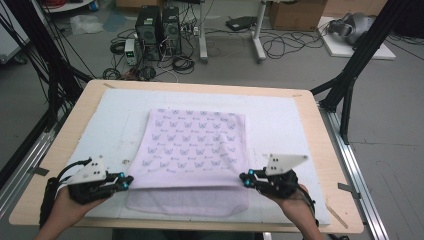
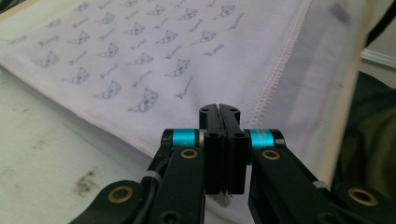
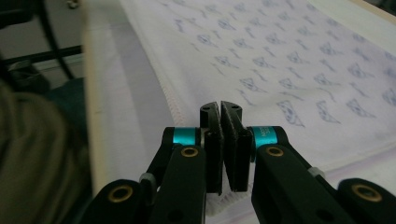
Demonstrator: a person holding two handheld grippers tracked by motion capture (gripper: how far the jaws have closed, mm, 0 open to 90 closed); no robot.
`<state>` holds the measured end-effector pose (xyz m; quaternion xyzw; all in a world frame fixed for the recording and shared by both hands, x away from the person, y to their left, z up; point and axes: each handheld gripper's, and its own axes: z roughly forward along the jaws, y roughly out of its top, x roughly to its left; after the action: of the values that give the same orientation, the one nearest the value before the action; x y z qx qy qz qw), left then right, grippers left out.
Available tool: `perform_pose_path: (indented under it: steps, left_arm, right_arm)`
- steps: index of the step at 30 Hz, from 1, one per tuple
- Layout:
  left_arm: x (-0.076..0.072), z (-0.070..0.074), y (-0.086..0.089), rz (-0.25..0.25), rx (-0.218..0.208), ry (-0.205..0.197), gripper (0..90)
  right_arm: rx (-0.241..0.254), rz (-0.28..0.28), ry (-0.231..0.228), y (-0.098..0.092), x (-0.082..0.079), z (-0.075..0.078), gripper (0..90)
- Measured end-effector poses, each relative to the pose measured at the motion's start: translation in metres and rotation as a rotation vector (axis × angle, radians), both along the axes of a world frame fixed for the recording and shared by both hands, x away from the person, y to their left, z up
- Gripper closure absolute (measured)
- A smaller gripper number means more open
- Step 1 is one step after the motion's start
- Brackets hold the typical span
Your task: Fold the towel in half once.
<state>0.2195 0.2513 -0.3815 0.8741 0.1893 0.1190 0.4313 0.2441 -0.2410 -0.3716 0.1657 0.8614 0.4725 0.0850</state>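
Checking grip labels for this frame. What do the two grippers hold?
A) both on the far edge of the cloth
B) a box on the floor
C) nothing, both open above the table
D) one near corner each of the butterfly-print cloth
D: the left gripper and the right gripper are each shut on a near corner of the butterfly-print cloth, whose fabric shows between the jaws in both gripper views.

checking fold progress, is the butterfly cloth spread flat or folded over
Partly folded: the butterfly cloth has its near edge doubled back over a plain strip, pinched by left gripper and right gripper.
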Motion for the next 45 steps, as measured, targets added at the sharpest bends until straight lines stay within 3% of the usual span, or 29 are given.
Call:
perform_pose_path:
  steps: [2, 4, 13, 16, 21, 25, 29, 37, 45]
  left_arm:
    - [-0.001, -0.008, 0.0, -0.002, 0.026, 0.024, 74.5]
    - [0.002, -0.019, 0.0, 0.003, 0.03, 0.05, 70.6]
    - [0.019, -0.05, -0.013, 0.001, 0.057, 0.102, 68.9]
    - [0.02, -0.054, -0.016, -0.006, 0.069, 0.107, 69.0]
    - [0.02, -0.057, -0.018, 0.0, 0.052, 0.11, 69.0]
    - [0.017, -0.058, -0.017, 0.0, 0.054, 0.106, 71.4]
    - [0.018, -0.058, -0.016, 0.005, 0.043, 0.11, 70.7]
    - [0.036, -0.053, -0.018, 0.069, -0.027, 0.093, 59.3]
    - [0.063, -0.049, -0.019, 0.137, -0.067, 0.079, 52.6]
  right_arm:
    - [0.015, 0.031, 0.036, -0.003, -0.005, -0.009, 80.1]
    - [0.013, 0.025, 0.077, -0.005, -0.003, -0.021, 75.6]
    - [-0.058, 0.036, 0.156, 0.003, 0.011, -0.062, 69.9]
    - [-0.066, 0.05, 0.164, 0.005, 0.01, -0.066, 69.4]
    - [-0.073, 0.083, 0.167, 0.009, 0.007, -0.064, 69.4]
    - [-0.122, 0.111, 0.185, 0.015, 0.003, -0.072, 69.2]
    - [-0.11, 0.11, 0.181, 0.014, 0.002, -0.072, 68.6]
    - [-0.041, 0.021, 0.158, 0.014, 0.02, -0.067, 54.1]
    - [-0.01, -0.091, 0.138, 0.006, 0.048, -0.064, 49.1]
